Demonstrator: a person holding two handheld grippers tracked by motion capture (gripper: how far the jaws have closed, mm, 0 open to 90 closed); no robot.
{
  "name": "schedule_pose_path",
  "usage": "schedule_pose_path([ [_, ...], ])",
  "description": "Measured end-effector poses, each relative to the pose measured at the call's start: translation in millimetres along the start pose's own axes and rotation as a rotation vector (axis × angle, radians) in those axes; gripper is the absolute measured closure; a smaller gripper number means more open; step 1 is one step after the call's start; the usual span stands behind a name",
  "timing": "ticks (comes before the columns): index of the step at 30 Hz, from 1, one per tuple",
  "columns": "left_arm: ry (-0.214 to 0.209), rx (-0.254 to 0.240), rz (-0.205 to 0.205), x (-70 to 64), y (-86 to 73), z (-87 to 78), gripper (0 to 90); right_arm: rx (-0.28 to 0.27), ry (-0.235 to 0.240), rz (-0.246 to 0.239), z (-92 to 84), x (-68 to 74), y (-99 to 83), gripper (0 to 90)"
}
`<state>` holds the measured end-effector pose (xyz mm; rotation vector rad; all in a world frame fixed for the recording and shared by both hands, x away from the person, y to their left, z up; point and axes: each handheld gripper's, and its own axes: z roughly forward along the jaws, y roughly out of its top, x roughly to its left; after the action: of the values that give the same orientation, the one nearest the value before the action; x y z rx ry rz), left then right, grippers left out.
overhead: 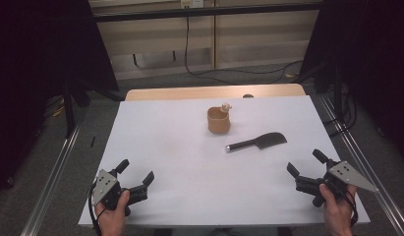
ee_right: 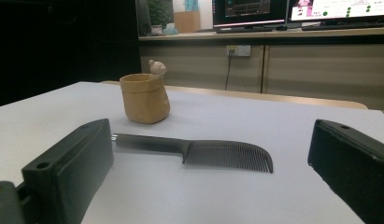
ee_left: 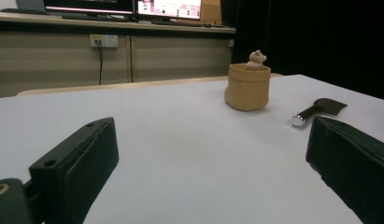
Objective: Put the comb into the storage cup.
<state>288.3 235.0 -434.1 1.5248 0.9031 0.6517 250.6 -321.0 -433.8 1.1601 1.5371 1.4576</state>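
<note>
A tan cup [overhead: 218, 121] with a small bear figure on its rim stands upright on the white table top [overhead: 180, 147], slightly right of centre. A dark comb [overhead: 257, 142] lies flat just right of and nearer than the cup, handle pointing left. My left gripper [overhead: 136, 173] rests open at the near left corner, nothing between its jaws. At the near right my right gripper [overhead: 305, 163] is open too and empty. From the left gripper view the cup [ee_left: 247, 86] and comb [ee_left: 319, 109] lie ahead to the right. In the right gripper view the comb [ee_right: 199, 152] lies just beyond the jaws, the cup [ee_right: 145, 96] behind it.
The white top covers a wooden table [overhead: 214, 92] whose far edge shows. Metal rails [overhead: 57, 167] run along both sides on the grey floor. Cables [overhead: 239, 71] trail on the floor beyond the table, in front of a wall counter with monitors [ee_right: 255, 9].
</note>
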Motion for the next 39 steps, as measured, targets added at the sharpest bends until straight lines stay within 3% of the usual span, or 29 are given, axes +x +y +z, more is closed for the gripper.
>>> schedule_pose_path([
  [21, 0.003, -0.004, 0.006, -2.6, 1.0, -2.6, 3.0, -0.007, 0.080, -0.029, 16.3, 17.4, 15.9, 0.0],
  [27, 0.004, -0.004, 0.014, -1.7, 1.7, -3.1, 2.9, -0.001, 0.083, -0.031, 31.1, 16.2, 18.8, 0.1],
  [33, 0.000, -0.006, 0.012, -2.8, 1.5, -2.0, 2.9, 0.032, 0.135, -0.053, 47.4, 20.8, 19.9, 0.1],
  [39, 0.002, -0.005, 0.011, -2.1, 1.4, -2.5, 2.9, 0.035, 0.133, -0.038, 59.6, 22.6, 23.1, 0.0],
])
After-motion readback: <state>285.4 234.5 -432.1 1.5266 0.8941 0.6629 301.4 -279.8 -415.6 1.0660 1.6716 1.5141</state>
